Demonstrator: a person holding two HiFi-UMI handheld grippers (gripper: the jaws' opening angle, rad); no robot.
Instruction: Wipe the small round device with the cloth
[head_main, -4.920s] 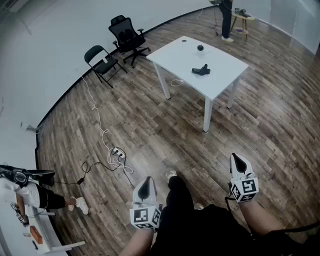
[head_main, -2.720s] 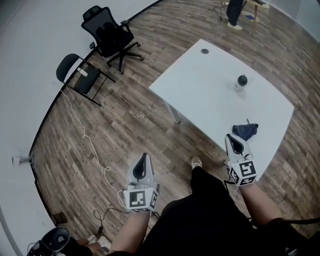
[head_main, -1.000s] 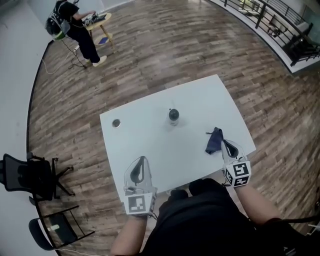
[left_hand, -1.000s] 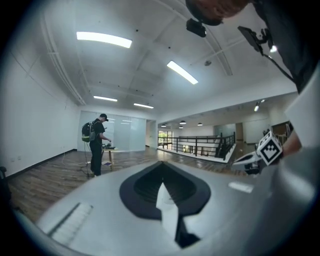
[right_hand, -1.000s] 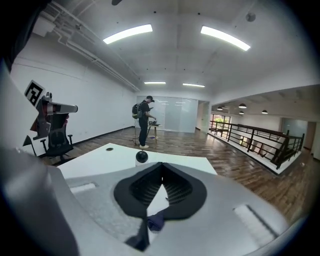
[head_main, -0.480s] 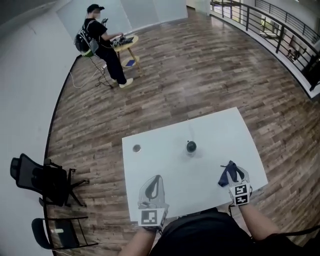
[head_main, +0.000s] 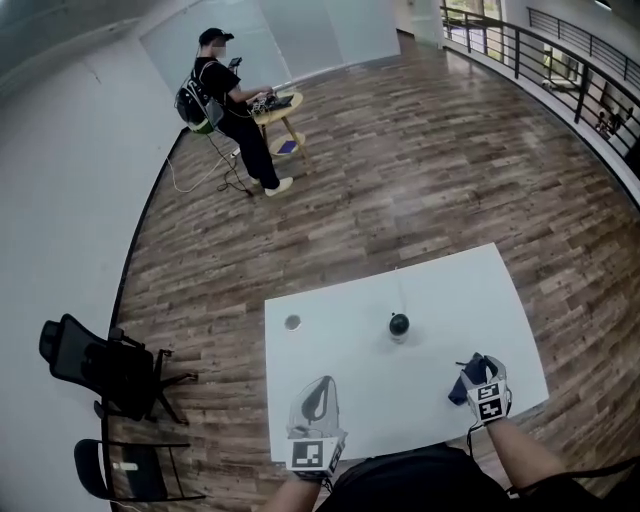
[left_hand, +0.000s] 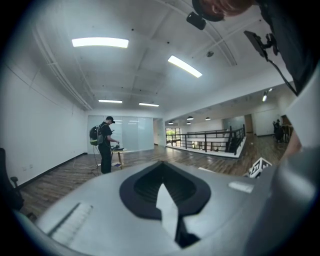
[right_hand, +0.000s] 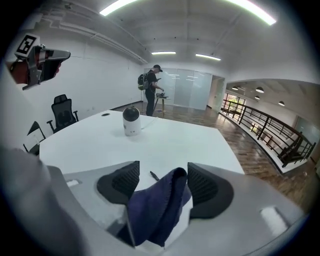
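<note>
Small round device (head_main: 399, 325) on table (head_main: 450, 290), near middle. Small disc (head_main: 292, 322) left of it, by table's left edge. Cloth (head_main: 459, 389) at table's near right part, right of device. Office chair (head_main: 95, 362) on floor well left of table; folding chair (head_main: 125, 468) nearer than it. Person (head_main: 228, 105) at small table (head_main: 278, 103) far behind.

A white table (head_main: 450, 300) stands on the wood floor (head_main: 400, 170). The small round device (head_main: 399, 325) sits mid-table; left of it lies a grey disc (head_main: 292, 322), right and nearer (by the edge) a dark blue cloth (head_main: 458, 390).

cloth (head_main: 460, 388) half hidden behind right gripper (head_main: 481, 366), grey disc (head_main: 292, 322) on table (head_main: 350, 365) too small to identify
</note>
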